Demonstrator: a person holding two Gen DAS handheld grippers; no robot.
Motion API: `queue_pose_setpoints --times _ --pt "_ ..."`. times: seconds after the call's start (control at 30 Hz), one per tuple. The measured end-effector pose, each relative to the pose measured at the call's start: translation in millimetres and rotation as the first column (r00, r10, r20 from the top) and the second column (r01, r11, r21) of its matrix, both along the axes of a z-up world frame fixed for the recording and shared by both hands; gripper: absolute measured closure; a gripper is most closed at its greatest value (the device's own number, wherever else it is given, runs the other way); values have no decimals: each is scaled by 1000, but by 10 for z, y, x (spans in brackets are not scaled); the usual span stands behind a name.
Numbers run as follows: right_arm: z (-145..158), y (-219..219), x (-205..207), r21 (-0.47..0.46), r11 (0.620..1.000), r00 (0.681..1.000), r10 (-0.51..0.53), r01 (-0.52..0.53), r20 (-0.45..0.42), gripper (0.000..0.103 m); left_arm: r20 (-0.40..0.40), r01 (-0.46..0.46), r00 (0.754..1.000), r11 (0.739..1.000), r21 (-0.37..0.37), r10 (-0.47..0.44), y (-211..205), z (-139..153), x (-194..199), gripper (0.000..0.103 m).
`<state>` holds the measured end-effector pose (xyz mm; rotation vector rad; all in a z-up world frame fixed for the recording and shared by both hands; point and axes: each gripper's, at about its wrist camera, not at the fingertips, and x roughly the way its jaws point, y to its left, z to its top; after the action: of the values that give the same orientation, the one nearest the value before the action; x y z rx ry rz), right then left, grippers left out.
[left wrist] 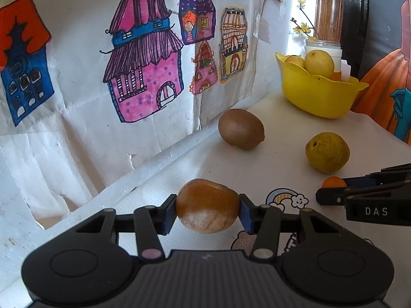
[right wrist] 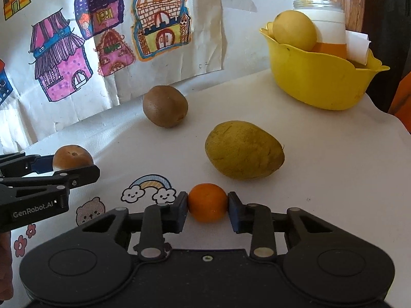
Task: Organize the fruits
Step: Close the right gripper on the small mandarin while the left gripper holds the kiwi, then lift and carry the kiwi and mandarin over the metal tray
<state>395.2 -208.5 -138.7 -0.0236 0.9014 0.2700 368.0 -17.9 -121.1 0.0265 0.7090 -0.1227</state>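
So the left gripper has its jaws clamped on a round, brown-skinned fruit with a pale patch, blue pads pressing both sides, held just over the white bench. The right gripper has its jaws squeezed onto a small round orange citrus, which sits low by the rainbow-and-cloud sticker on the bench top.

Loose on the bench: a fuzzy brown kiwi back near the wall, and a big yellow-green speckled pear-ish fruit between the kiwi and the orange one. The yellow plastic bowl sits at the far right corner with a pale yellow round fruit already in it. Kids' drawings of colourful houses cover the wall behind.
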Motion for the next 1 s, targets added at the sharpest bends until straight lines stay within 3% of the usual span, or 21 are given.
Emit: queue_pose_setpoints --times 0.2,0.43,1.0 --pt "42 90 -96 5 999 999 40 -40 -3 69 0 19 1000 1000 16 -19 -81 -16 -9 49" --pt "305 120 -260 22 998 998 55 -56 37 69 18 19 1000 1000 15 -19 -93 86 -101 49" --pt "1249 -12 -1079 46 998 982 36 -45 188 69 147 15 989 1000 13 -17 -106 775 -833 49"
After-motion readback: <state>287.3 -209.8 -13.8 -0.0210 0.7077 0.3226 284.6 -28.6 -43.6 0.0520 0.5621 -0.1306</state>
